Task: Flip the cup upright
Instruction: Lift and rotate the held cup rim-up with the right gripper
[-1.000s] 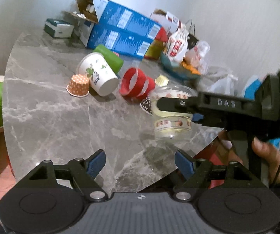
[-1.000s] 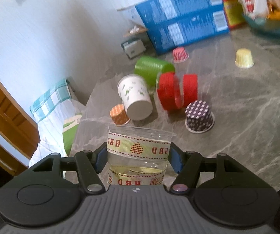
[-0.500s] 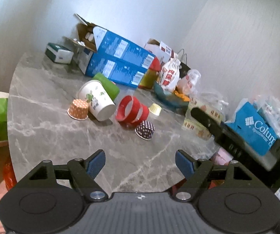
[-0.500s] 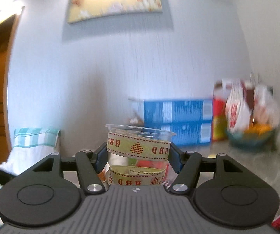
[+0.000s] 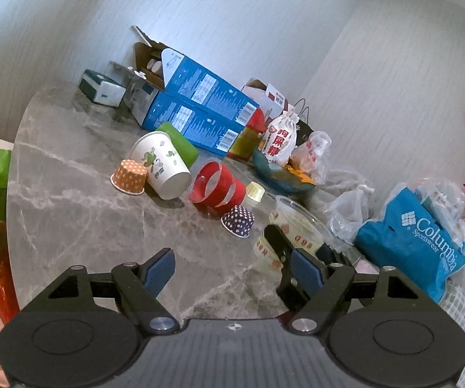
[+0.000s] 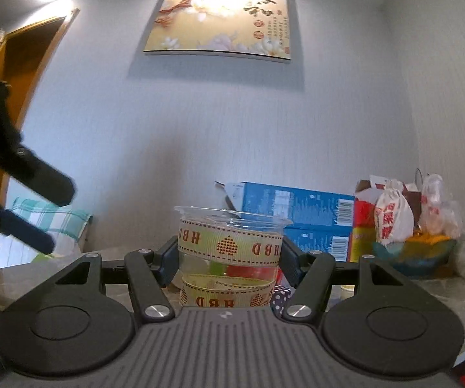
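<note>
Right gripper (image 6: 229, 258) pinches the clear plastic cup (image 6: 231, 252), one pad on each side of the wall. Cup is rim-up, level, wrapped by two "HBD" ribbon bands. From the left wrist view the same cup (image 5: 289, 226) sits tilted in frame at the marble table's (image 5: 87, 220) near-right edge, with the right gripper's fingers around it; contact with the tabletop can't be confirmed.

Left gripper (image 5: 232, 268) is spread wide, nothing between its blue pads (image 5: 159, 270), hovering over the table edge just left of the clear cup.

Relative to the clear cup: purple dotted cupcake liner (image 5: 238, 221) just to its left, upside down. Red cup (image 5: 216, 187) beyond that, on its side. Small yellow liner (image 5: 254, 191) behind the red cup. White paper cup (image 5: 161, 165) and green cup (image 5: 179, 142) further left, both on their sides, orange dotted liner (image 5: 129, 177) beside them. Blue boxes (image 5: 197, 106) stacked at the back by the wall. Blue Columbia bag (image 5: 416, 242) to the cup's right.
</note>
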`<state>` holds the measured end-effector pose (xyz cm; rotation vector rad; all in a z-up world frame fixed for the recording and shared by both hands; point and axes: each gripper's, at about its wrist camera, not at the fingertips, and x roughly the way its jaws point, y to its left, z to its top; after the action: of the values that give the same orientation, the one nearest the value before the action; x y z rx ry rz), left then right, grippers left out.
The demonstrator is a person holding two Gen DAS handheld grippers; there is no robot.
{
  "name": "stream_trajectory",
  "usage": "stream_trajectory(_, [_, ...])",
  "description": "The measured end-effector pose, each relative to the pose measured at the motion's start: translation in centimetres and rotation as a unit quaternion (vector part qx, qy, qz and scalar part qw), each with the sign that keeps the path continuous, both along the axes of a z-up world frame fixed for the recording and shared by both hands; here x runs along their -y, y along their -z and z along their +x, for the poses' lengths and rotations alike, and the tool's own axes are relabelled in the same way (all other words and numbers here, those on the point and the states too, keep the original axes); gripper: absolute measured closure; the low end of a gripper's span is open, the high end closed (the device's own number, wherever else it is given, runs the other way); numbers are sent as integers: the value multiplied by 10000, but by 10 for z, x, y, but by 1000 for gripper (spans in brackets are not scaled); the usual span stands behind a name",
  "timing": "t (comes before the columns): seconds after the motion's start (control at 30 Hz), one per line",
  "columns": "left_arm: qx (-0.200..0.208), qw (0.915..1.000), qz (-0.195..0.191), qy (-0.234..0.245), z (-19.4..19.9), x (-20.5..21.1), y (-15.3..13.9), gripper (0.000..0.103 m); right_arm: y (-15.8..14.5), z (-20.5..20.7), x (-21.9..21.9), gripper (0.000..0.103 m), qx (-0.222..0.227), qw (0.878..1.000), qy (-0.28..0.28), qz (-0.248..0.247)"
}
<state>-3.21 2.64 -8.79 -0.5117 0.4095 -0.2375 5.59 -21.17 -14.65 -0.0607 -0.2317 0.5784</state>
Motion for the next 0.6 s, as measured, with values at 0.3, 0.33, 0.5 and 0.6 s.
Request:
stream_trajectory(0.3, [-102,9999,-101,-2,3,-1,9,21,8,3,-7,39,-18,9999,70,-133])
stream_trajectory(0.33, [-102,9999,-108,-5,3,-1,10,21,9,1,-9,39,-26,9999,44,-146])
stream_trajectory(0.5, [-108,9998,-147,-31,3,-4,12,21,10,2,-16,40,-178,9997,0,-157])
stream_trajectory(0.6, [-103,9998,-167,-48,2,-6,13,21,12,5,-17,40,-316,9994,-27,-149])
